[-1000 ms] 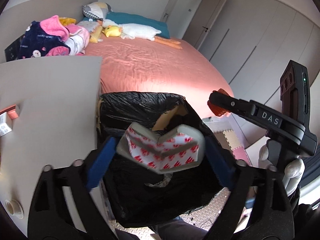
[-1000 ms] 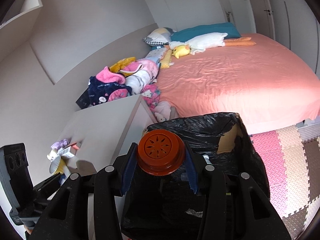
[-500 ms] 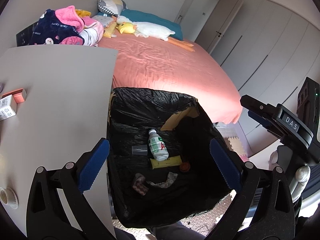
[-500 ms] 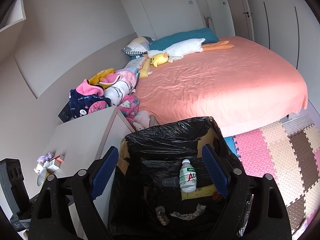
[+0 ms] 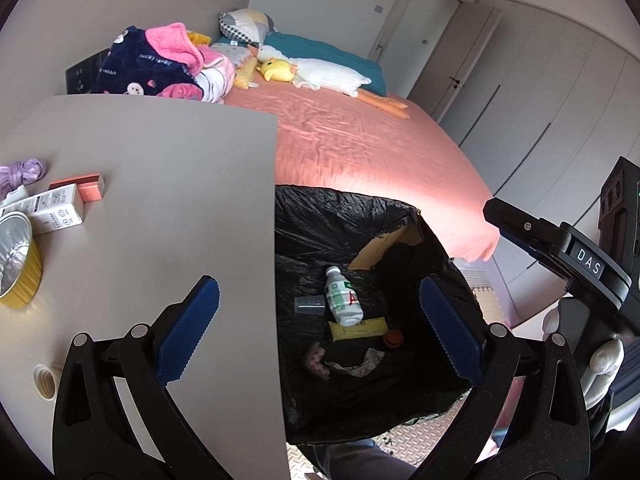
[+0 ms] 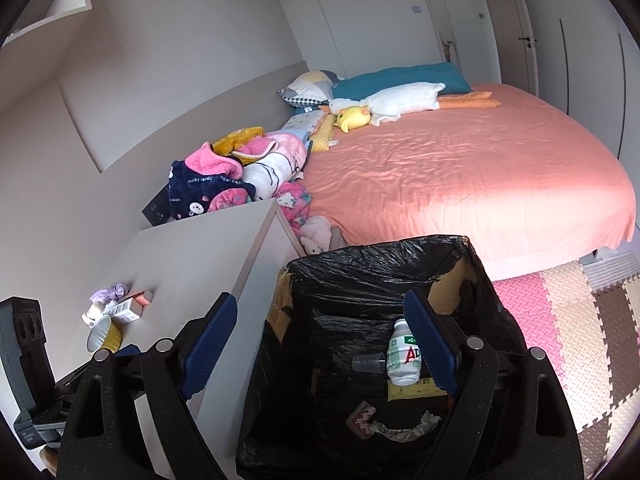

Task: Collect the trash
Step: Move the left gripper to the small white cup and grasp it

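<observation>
Inside the one black-lined bin [image 5: 320, 220]: one white bottle [image 5: 343, 298], one clear cup [image 5: 309, 305], one yellow packet [image 5: 358, 327], one orange lid [image 5: 393, 338].

My left black plastic two-finger claw [image 5: 319, 328] has ridged blue pads and round silver screws. My right black claw with matching blue pads [image 6: 320, 344] carries a white "DAS" label, and a white glove [image 5: 606, 364] covers my hand.

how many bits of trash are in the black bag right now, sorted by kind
bottle: 1
clear cup: 1
yellow packet: 1
round orange lid: 1
red-patterned pad: 1
crumpled wrapper: 1
total: 6, as far as the black bag shows
</observation>
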Demonstrator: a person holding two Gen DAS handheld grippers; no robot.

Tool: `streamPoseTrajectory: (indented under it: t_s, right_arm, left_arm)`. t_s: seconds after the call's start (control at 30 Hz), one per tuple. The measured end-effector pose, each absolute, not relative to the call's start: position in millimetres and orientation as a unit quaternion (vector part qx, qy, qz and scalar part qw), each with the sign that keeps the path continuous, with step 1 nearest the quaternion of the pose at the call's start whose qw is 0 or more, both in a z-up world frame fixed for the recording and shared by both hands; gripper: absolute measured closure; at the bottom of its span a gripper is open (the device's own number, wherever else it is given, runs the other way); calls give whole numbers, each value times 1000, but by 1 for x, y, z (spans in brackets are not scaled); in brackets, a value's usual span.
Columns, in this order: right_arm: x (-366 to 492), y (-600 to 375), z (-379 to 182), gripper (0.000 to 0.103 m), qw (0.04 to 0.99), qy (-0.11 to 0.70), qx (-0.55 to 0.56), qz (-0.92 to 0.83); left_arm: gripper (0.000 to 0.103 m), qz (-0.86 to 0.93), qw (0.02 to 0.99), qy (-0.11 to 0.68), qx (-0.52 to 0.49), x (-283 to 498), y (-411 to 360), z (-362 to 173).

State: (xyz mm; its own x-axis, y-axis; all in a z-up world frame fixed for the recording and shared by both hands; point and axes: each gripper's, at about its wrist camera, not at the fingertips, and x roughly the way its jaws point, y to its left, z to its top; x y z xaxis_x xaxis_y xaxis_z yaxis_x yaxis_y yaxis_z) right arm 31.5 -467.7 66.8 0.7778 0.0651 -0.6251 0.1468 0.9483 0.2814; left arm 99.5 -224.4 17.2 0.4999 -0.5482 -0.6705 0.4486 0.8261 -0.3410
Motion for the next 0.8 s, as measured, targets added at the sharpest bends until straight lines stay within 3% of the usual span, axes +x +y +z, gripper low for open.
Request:
streamPoseTrajectory:
  t_s: [0.8]
  right_arm:
    - [55, -358, 51, 18, 928, 351, 101, 74]
  left_arm:
    - [6, -139, 901, 407, -54, 78, -112, 1]
